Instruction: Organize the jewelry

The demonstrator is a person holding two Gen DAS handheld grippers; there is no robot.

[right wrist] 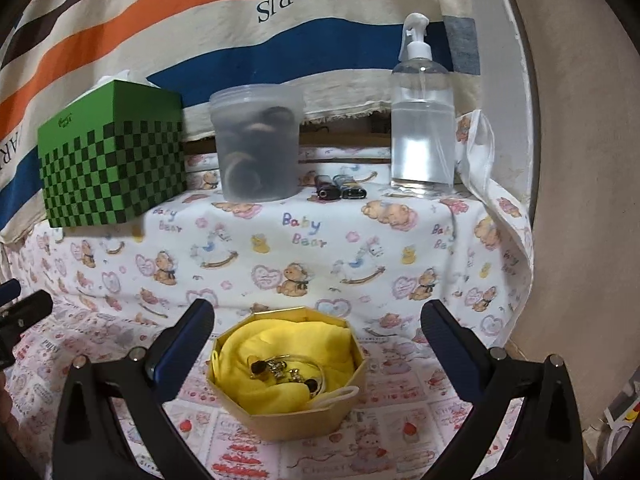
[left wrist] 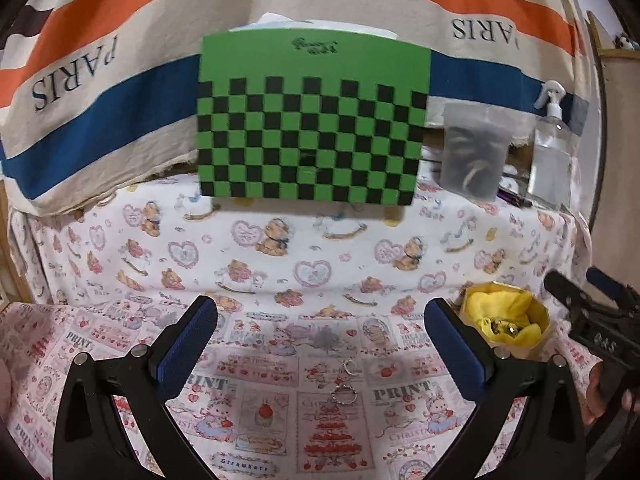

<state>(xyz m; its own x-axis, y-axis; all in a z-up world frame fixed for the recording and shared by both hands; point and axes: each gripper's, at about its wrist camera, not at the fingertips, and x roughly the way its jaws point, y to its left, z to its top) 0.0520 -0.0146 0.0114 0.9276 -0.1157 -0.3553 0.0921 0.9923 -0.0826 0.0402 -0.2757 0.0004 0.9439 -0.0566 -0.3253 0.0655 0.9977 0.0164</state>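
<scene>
A small silver ring (left wrist: 343, 395) lies on the printed cloth, with a second small silver piece (left wrist: 351, 367) just beyond it. Both rest between the wide-apart fingers of my left gripper (left wrist: 320, 344), which is open and empty above them. An octagonal tan box (right wrist: 288, 372) lined with yellow cloth holds several pieces of jewelry (right wrist: 286, 372). My right gripper (right wrist: 318, 340) is open and empty, its fingers spread to either side of the box. In the left wrist view the same box (left wrist: 506, 322) sits at the right, beside the right gripper's black body (left wrist: 592, 320).
A green checkered tissue box (left wrist: 312, 120) stands on the raised back shelf. A translucent tub (right wrist: 256, 144), two lighters (right wrist: 340, 192) and a clear spray bottle (right wrist: 422, 120) stand to its right. A striped cloth hangs behind. A wall (right wrist: 580, 200) closes the right side.
</scene>
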